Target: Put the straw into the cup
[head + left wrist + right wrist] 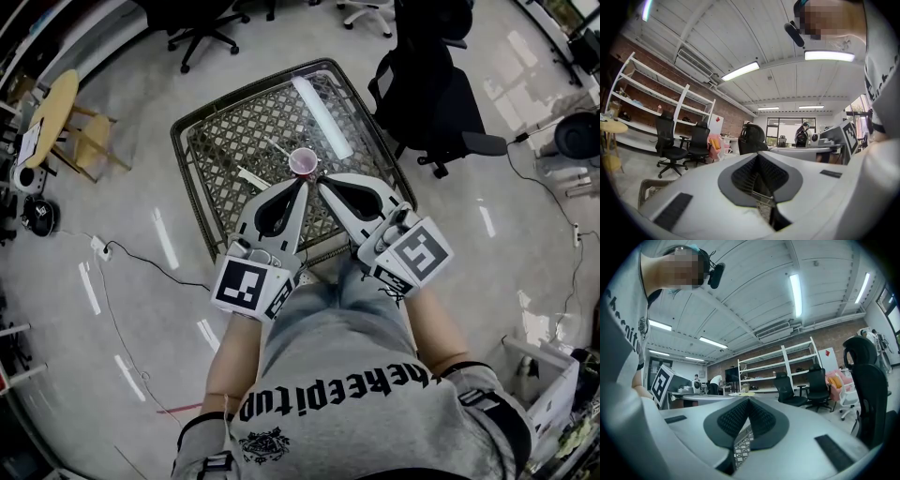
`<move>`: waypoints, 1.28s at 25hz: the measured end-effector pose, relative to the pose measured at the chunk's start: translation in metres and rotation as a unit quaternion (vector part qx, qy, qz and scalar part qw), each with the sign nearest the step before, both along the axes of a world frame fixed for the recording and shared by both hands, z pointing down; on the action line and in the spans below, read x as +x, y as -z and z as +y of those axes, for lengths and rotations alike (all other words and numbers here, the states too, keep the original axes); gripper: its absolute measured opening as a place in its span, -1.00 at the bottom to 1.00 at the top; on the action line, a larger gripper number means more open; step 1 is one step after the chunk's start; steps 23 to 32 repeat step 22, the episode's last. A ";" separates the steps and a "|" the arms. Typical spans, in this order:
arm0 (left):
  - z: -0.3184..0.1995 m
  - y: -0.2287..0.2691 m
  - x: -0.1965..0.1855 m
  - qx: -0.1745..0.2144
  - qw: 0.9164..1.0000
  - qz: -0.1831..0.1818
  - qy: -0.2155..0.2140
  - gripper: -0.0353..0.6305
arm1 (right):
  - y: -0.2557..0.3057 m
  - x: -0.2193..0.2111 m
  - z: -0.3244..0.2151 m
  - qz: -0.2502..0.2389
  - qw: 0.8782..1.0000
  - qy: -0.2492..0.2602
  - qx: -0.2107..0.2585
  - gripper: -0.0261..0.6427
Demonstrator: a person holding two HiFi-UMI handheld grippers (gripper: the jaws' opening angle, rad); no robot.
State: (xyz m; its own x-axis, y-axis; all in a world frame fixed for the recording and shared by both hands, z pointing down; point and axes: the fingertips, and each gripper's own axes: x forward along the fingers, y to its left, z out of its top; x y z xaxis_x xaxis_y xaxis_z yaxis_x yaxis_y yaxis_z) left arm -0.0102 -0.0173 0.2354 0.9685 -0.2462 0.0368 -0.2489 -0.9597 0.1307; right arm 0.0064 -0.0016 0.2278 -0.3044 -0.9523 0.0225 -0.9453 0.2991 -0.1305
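Head view: a pink cup [303,161] stands upright near the middle of the table [192,141]. A thin white stick [277,148], probably the straw, runs from the cup's rim up and to the left. I cannot tell whether its end sits inside the cup or whether it only lies on the table touching the cup. A second pale strip [249,177] lies apart to the left, too small to name. The left gripper [302,182] and right gripper [322,184] point at the cup from the near side, their tips just short of it and close to each other.

Left gripper view: the left gripper [758,157] has its jaws pressed together at the tips, with nothing between the pads. Only table lattice shows through the hollow. Neither cup nor straw is in sight.

Right gripper view: the right gripper [749,399] is the same, jaws together and empty, with lattice below and the room beyond.

Judgement: this fits two stages. Either the straw lies by the cup waiting to be picked up, or it already leans in the cup and the claws have let go. Neither claw holds anything now. Any pick-up would call for spread jaws and a fine pinch on a thin, light stick beside a cup that tips easily.
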 end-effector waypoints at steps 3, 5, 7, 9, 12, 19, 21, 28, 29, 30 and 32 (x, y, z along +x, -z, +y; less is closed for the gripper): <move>0.000 0.000 0.000 0.000 1.000 0.000 -0.002 -0.77 | 0.000 -0.001 -0.001 0.002 1.000 0.001 0.000 -0.90; 0.001 0.000 0.001 0.001 1.000 0.000 -0.003 -0.77 | 0.000 -0.001 0.000 0.003 1.000 0.000 -0.001 -0.90; 0.001 -0.001 0.001 0.001 1.000 0.000 -0.004 -0.77 | 0.000 -0.001 0.000 0.004 1.000 0.001 -0.001 -0.90; 0.003 0.000 0.002 0.002 1.000 0.000 -0.005 -0.77 | 0.000 -0.001 0.001 0.006 1.000 0.002 -0.001 -0.90; 0.005 0.002 0.002 0.003 1.000 0.003 -0.006 -0.77 | 0.001 -0.001 0.004 0.007 1.000 0.000 -0.002 -0.90; 0.006 0.003 0.002 0.003 1.000 0.004 -0.008 -0.77 | 0.003 -0.002 0.004 0.008 1.000 -0.002 0.001 -0.90; 0.007 0.002 0.001 0.003 1.000 0.005 -0.007 -0.77 | 0.003 -0.002 0.005 0.008 1.000 -0.002 0.001 -0.90; 0.007 0.002 0.001 0.002 1.000 0.005 -0.006 -0.77 | 0.003 -0.002 0.005 0.008 1.000 -0.002 0.001 -0.90; 0.007 0.002 0.001 0.002 1.000 0.005 -0.006 -0.77 | 0.003 -0.002 0.005 0.008 1.000 -0.002 0.001 -0.90; 0.007 0.002 0.001 0.002 1.000 0.005 -0.006 -0.77 | 0.003 -0.002 0.005 0.008 1.000 -0.002 0.001 -0.90; 0.007 0.002 0.001 0.002 1.000 0.005 -0.006 -0.77 | 0.003 -0.002 0.005 0.008 1.000 -0.002 0.001 -0.90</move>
